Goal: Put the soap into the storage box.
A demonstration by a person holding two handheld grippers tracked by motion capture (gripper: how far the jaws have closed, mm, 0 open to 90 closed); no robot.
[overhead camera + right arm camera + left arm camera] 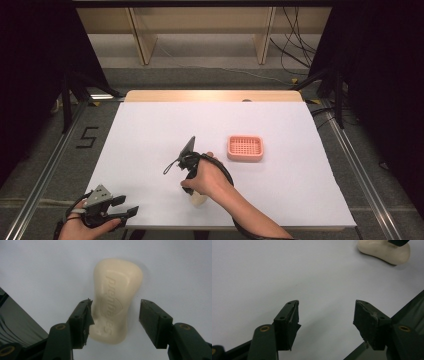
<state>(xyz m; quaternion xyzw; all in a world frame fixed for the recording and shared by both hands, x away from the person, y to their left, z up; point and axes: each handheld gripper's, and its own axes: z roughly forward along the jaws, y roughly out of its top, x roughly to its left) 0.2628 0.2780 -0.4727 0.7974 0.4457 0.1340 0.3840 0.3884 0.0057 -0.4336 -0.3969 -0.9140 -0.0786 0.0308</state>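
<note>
- A white table [150,130] spreads under both hands.
- The right gripper [115,315] points down at the near middle, jaws spread on either side of a cream soap bar [116,297] lying flat, not gripping it.
- The left gripper [327,317] hovers at the near left corner, jaws apart and empty.
- A pink slotted soap dish [245,148] sits right of centre, well apart from the soap.

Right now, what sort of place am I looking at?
Probably a lab set up for recording hand tasks: a white-covered table hemmed by black curtains, loose cables on the floor, and a person working a hand-held gripper over a soap near a pink dish.
</note>
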